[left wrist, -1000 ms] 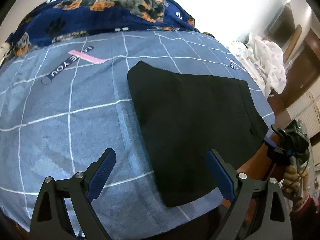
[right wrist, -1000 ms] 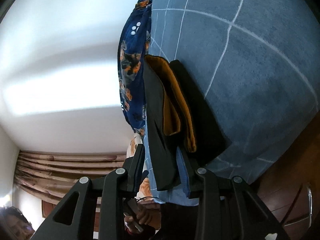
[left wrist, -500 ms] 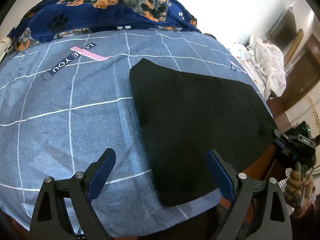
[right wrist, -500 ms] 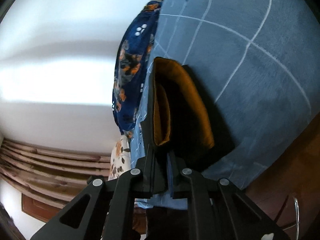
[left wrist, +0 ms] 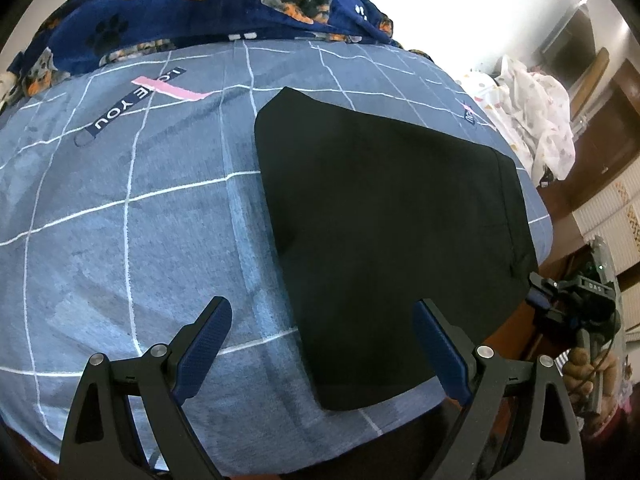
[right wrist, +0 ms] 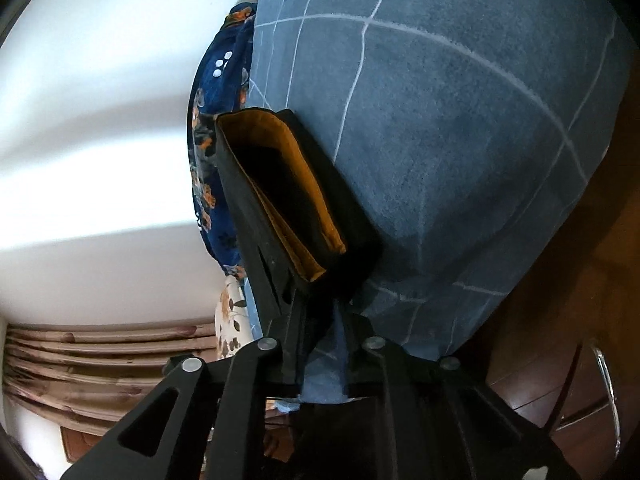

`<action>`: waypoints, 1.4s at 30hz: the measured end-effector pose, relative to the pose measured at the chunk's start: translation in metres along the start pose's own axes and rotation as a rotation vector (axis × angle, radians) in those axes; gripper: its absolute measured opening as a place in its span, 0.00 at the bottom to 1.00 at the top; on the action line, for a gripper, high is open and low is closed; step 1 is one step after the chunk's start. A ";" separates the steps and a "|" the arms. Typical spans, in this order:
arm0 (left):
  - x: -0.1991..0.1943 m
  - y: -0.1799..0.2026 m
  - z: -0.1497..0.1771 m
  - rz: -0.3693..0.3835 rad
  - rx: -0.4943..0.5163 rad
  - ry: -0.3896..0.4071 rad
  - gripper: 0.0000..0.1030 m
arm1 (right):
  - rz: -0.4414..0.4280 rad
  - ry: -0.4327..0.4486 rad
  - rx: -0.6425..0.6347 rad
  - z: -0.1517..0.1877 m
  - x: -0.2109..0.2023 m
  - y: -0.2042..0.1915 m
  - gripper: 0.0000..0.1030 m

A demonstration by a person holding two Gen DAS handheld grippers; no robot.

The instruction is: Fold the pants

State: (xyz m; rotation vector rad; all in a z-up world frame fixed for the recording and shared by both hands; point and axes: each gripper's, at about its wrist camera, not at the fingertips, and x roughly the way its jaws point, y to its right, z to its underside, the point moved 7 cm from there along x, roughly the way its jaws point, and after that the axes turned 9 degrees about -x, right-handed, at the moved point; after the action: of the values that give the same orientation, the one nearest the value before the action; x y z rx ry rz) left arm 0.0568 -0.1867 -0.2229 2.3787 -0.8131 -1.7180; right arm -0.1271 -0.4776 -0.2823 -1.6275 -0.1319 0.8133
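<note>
Pants [left wrist: 392,248] lay folded on the bed [left wrist: 140,220], waistband at its right edge. Right gripper [right wrist: 320,320] had just been closing and reopening slightly, fingers pinching the waistband. Left gripper [left wrist: 320,348] hovered released. Next probably called for lifting that edge across.

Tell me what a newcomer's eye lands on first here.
The flat black folded pants dominate the blue grid-patterned bedsheet, toward its right edge. Close up, their tan inner lining gapes at the waistband, where the right gripper pinches the edge. A navy dog-print blanket lines the far side.
</note>
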 end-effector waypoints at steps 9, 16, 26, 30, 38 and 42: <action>0.003 0.000 0.001 -0.007 0.009 -0.013 0.89 | 0.108 0.050 -0.042 -0.011 -0.006 -0.008 0.41; 0.004 -0.002 0.003 -0.011 0.003 -0.019 0.89 | 0.120 0.071 -0.064 -0.019 -0.006 -0.014 0.38; 0.005 -0.006 0.002 -0.010 -0.019 -0.030 0.89 | 0.078 0.060 -0.005 -0.017 -0.005 -0.010 0.33; 0.006 -0.008 0.002 -0.014 -0.017 -0.037 0.89 | 0.150 0.052 -0.075 -0.019 -0.005 -0.020 0.34; 0.008 -0.012 0.001 -0.008 -0.035 -0.038 0.89 | 0.241 0.066 -0.202 -0.017 -0.013 -0.035 0.42; 0.010 -0.015 0.002 -0.006 -0.046 -0.047 0.89 | 0.215 0.082 -0.189 -0.022 -0.016 -0.032 0.43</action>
State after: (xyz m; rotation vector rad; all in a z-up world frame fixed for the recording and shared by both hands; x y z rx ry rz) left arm 0.0625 -0.1786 -0.2380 2.3215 -0.7649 -1.7817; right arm -0.1150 -0.4963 -0.2470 -1.8736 0.0260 0.9174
